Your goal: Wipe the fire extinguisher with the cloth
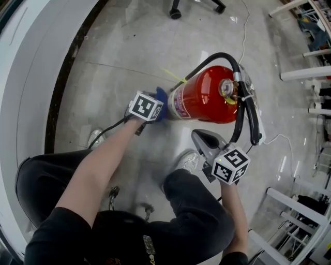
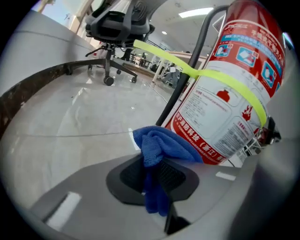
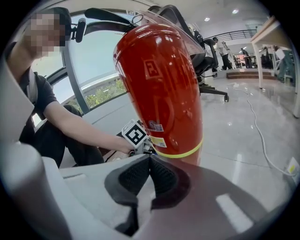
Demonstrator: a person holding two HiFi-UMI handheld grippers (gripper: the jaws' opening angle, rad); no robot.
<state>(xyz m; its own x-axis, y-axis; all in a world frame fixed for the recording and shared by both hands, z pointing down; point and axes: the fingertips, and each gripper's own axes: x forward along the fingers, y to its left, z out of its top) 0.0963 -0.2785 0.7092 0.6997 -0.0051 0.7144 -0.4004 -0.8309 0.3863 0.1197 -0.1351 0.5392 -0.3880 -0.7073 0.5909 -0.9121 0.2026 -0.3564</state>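
A red fire extinguisher [image 1: 207, 96] stands on the glossy floor, with a black hose [image 1: 243, 103] and a yellow band [image 2: 206, 77] round its body. My left gripper [image 1: 147, 107] is shut on a bunched blue cloth [image 2: 159, 147], and the cloth [image 1: 161, 103] rests against the lower left side of the cylinder [image 2: 234, 79] near its label. My right gripper [image 1: 199, 135] is shut and holds nothing. It hangs just in front of the extinguisher [image 3: 161, 84], close to its lower part; I cannot tell whether it touches. My left gripper's marker cube [image 3: 136, 133] shows beyond it.
An office chair [image 2: 117, 28] stands further off on the floor, and its base [image 1: 176, 10] shows at the top edge. A white cable [image 1: 243, 26] trails past the extinguisher. White furniture legs [image 1: 305, 72] line the right side. A curved dark-edged wall [image 1: 62, 77] runs along the left.
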